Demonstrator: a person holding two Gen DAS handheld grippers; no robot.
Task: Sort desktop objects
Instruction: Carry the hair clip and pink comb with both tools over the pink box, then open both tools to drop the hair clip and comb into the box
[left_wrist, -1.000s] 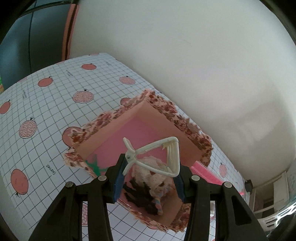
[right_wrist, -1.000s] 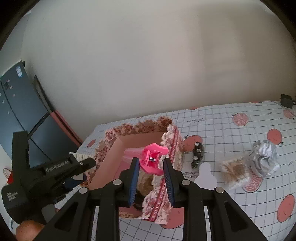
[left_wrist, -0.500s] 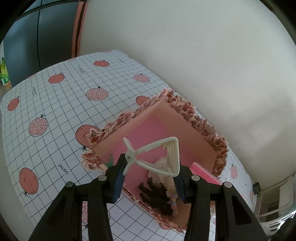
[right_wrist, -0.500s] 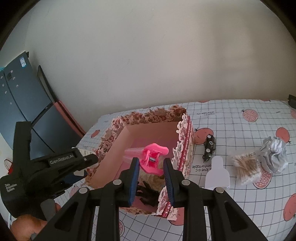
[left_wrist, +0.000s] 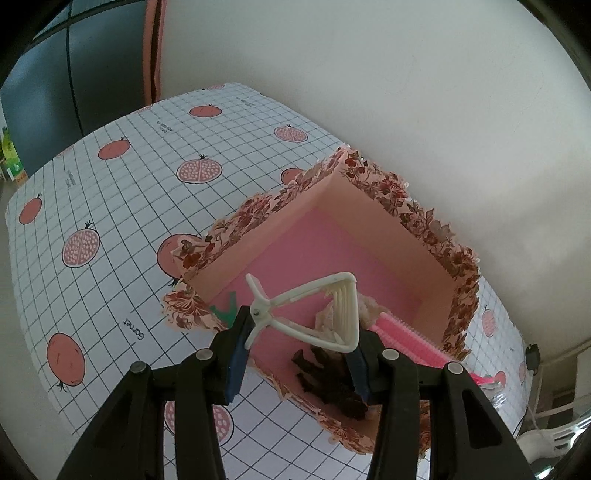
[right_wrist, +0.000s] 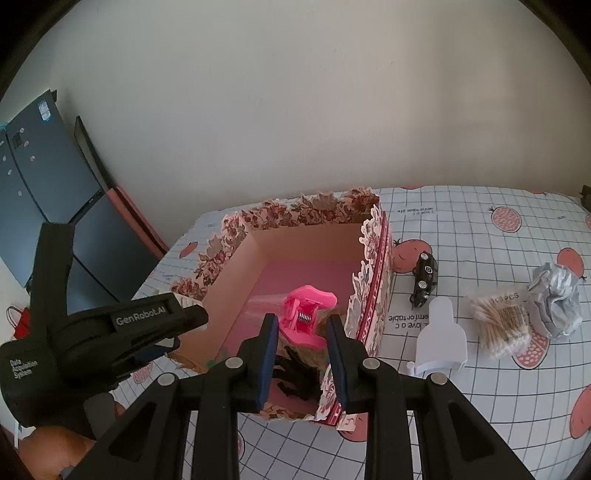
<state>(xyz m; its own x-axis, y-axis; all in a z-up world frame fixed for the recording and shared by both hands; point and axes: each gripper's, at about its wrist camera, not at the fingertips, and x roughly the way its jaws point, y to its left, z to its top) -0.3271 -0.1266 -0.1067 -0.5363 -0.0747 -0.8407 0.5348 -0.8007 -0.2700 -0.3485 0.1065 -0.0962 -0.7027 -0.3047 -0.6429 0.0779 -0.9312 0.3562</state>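
A floral cardboard box (left_wrist: 376, 188) (right_wrist: 295, 214) with a pink inside stands on the checked tablecloth. My left gripper (left_wrist: 295, 332) is shut on a cream triangular hair clip (left_wrist: 314, 314) and holds it over the near part of the box. My right gripper (right_wrist: 301, 328) is shut on a pink claw clip (right_wrist: 306, 317), held above the box's near right corner. Inside the box lie a dark claw clip (left_wrist: 332, 384) (right_wrist: 295, 373), a pale fluffy item (left_wrist: 365, 306), a pink comb (left_wrist: 410, 339) and a green piece (left_wrist: 227, 310).
Right of the box lie a black toy car (right_wrist: 424, 278), a white scoop-shaped piece (right_wrist: 441, 332), a pack of cotton swabs (right_wrist: 498, 321) and crumpled silver foil (right_wrist: 557, 299). The wall runs close behind the table. A dark cabinet (right_wrist: 44, 177) stands at the left.
Both grippers keep their clips. The left view has tilted, so the box sits lower right and more tablecloth shows. The right gripper has drifted slightly in over the box's corner.
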